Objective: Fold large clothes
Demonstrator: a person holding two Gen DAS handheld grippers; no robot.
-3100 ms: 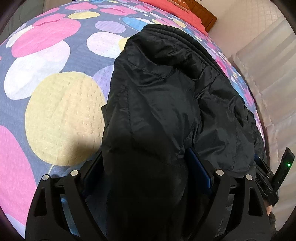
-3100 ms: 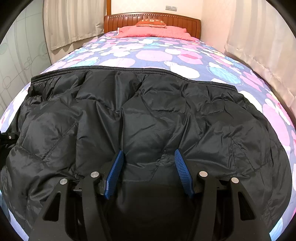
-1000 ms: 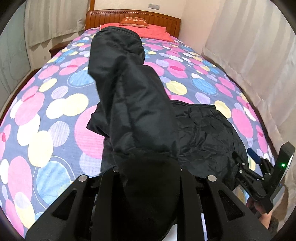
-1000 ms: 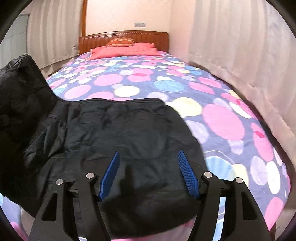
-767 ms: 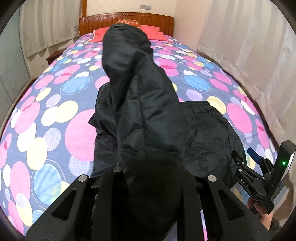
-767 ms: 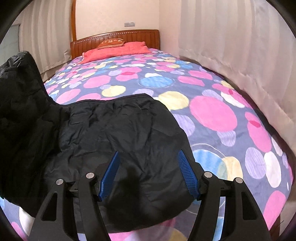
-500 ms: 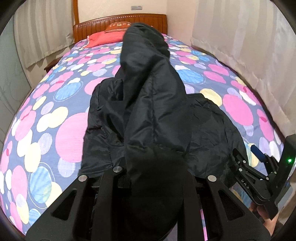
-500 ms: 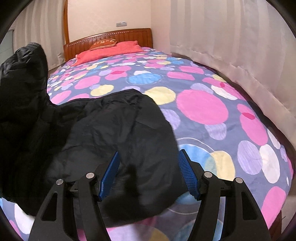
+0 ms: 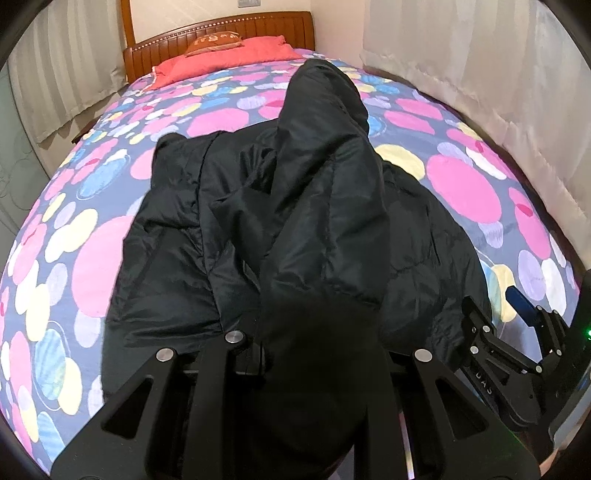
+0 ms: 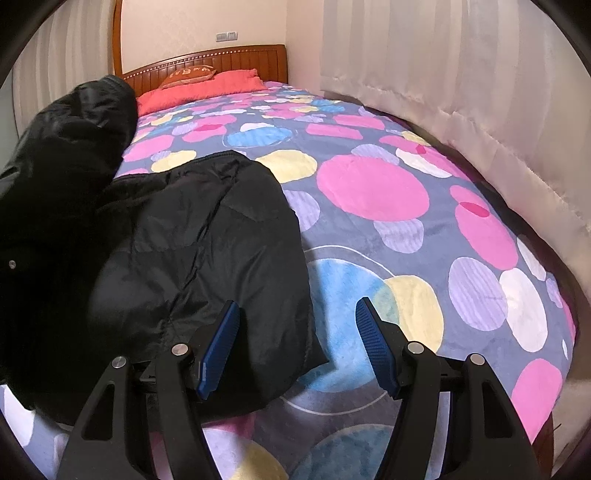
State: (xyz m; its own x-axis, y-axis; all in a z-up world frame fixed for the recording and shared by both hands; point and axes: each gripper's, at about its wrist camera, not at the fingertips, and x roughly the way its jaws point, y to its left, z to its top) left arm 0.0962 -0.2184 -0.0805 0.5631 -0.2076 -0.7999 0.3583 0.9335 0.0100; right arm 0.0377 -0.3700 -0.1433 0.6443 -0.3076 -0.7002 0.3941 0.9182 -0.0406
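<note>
Black puffer jacket (image 9: 303, 229) lies on the polka-dot bedspread (image 9: 461, 188), near the foot end of the bed. One quilted section, likely a sleeve (image 9: 325, 155), is lifted off the rest and stands up toward the left wrist camera. Left gripper (image 9: 317, 354) is clamped on that section: dark fabric fills the space between its black arms and hides the pads, arms drawn close together, so it is pinching the cloth. Body of the jacket spreads flat beneath, rumpled, hem edge toward the headboard (image 9: 221, 33).

Right gripper (image 10: 295, 343) hovers over the jacket's right edge, blue pads (image 10: 373, 343) spread wide, nothing between them. Left pad sits over black fabric, right pad over bare bedspread; contact with the cloth cannot be told. In the right wrist view the raised section (image 10: 70, 140) shows at far left, above the flat part.

Red pillow (image 9: 225, 59) lies at the headboard with a small orange cushion (image 9: 214, 38) on it. Pale curtains (image 10: 461, 74) hang along the right side of the bed. Right gripper also shows at lower right of the left wrist view, jaws apart.
</note>
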